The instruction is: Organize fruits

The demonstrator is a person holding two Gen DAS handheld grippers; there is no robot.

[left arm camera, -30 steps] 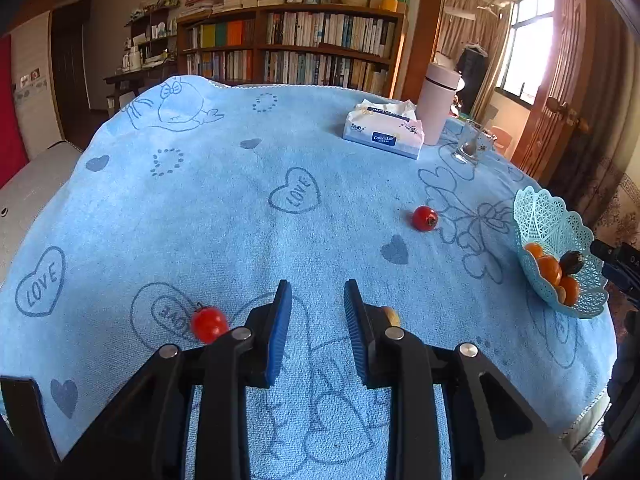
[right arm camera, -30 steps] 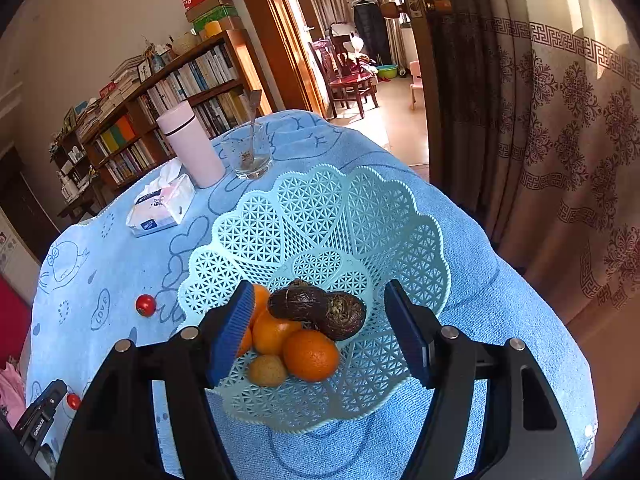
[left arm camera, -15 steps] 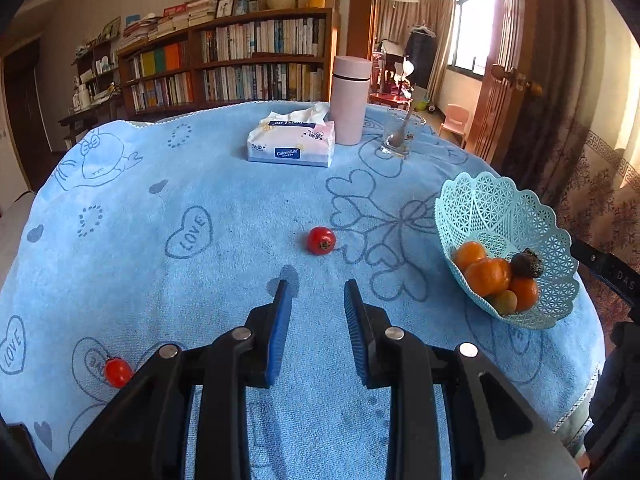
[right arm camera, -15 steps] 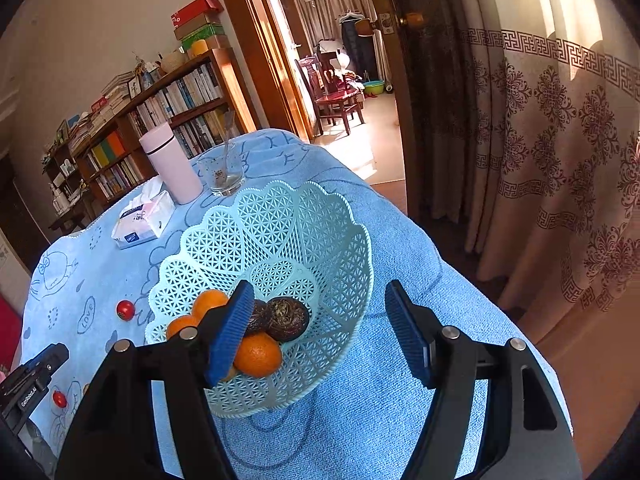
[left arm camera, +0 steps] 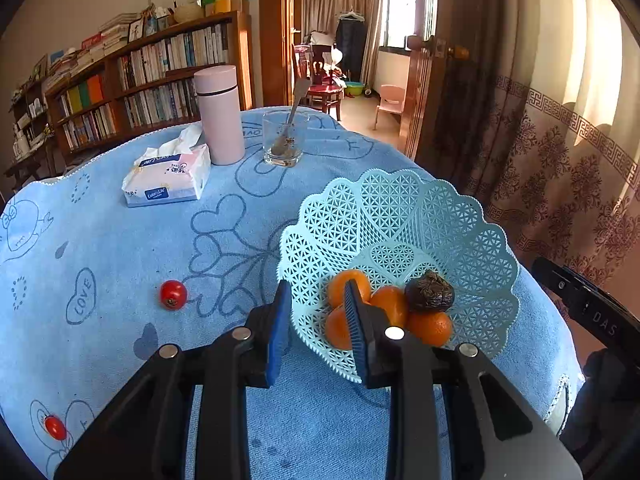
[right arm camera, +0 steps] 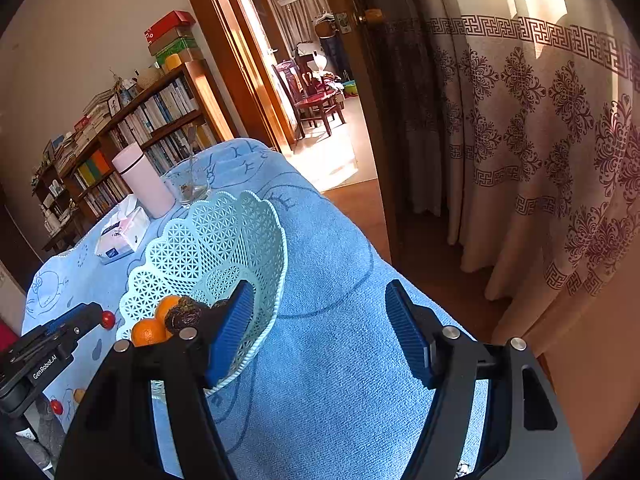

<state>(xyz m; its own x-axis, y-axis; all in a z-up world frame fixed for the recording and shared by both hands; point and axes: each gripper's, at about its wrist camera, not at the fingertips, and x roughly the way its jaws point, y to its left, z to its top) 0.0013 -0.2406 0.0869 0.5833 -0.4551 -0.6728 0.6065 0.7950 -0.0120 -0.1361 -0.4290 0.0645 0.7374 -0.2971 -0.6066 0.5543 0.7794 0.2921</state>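
A pale blue lattice basket point(left arm camera: 460, 216) stands on the blue towel and holds several oranges point(left arm camera: 430, 326) and a dark wrinkled fruit point(left arm camera: 430, 292). My left gripper point(left arm camera: 316, 320) is open and empty, its fingers straddling the basket's near left rim. A red tomato point(left arm camera: 173, 294) lies on the towel left of the basket, another point(left arm camera: 55, 427) at the near left edge. My right gripper point(right arm camera: 320, 332) is open and empty over the towel, right of the basket point(right arm camera: 224, 236); its left finger overlaps the rim. A small yellowish fruit point(right arm camera: 80, 395) lies by a tomato point(right arm camera: 56, 407).
A tissue pack point(left arm camera: 168, 178), a pink flask point(left arm camera: 220, 114) and a glass with a spoon point(left arm camera: 285, 138) stand at the table's far side. A curtain point(right arm camera: 540, 140) and doorway are to the right, past the table edge. A bookshelf point(left arm camera: 132, 92) is behind.
My left gripper has swung right, from the tomatoes to the basket's rim. My right gripper has drawn back to the right, off the basket. Both stay open.
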